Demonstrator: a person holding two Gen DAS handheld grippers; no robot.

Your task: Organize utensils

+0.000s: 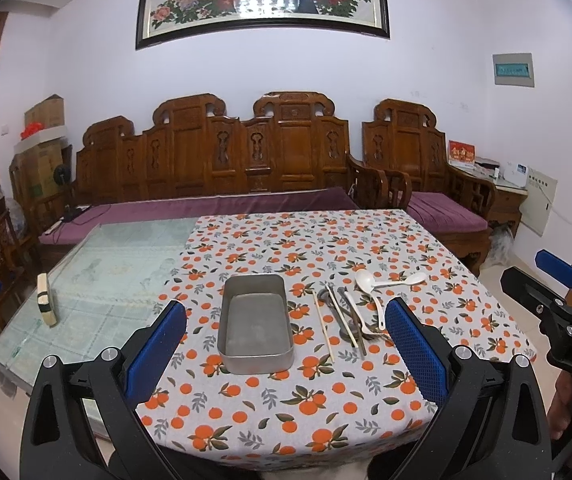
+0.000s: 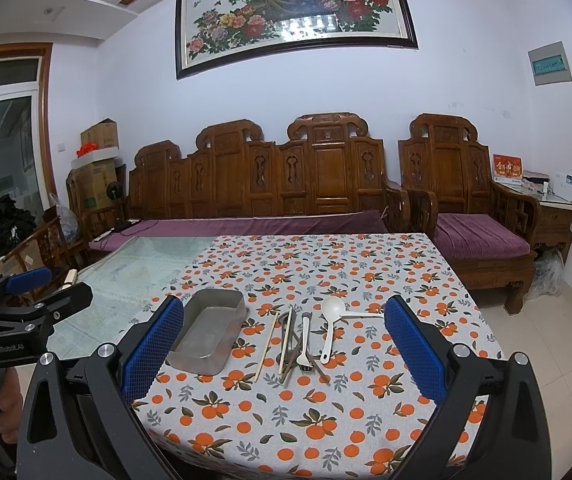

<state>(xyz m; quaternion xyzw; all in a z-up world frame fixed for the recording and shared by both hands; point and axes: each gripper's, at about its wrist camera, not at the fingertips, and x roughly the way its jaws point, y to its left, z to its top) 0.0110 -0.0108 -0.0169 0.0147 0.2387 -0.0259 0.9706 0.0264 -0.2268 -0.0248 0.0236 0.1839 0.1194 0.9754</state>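
Note:
An empty metal tin [image 1: 255, 322] [image 2: 210, 330] sits on the orange-print tablecloth [image 1: 286, 400]. Right of it lies a loose pile of utensils: wooden chopsticks [image 1: 323, 326] [image 2: 267, 346], dark metal pieces [image 1: 346, 316] [image 2: 288, 340], a small white spoon [image 2: 305, 340] and two white ladle spoons [image 1: 390, 282] [image 2: 331, 326]. My left gripper [image 1: 286, 356] is open and empty, held above the near table edge in front of the tin. My right gripper [image 2: 284, 356] is open and empty, held in front of the utensils; it also shows in the left wrist view [image 1: 558, 292].
The cloth covers the right part of a glass-topped table [image 1: 118, 264]. A small wooden block [image 1: 46, 300] stands at its left edge. A carved wooden sofa [image 1: 214, 168] with purple cushions and an armchair [image 2: 466, 200] stand behind the table.

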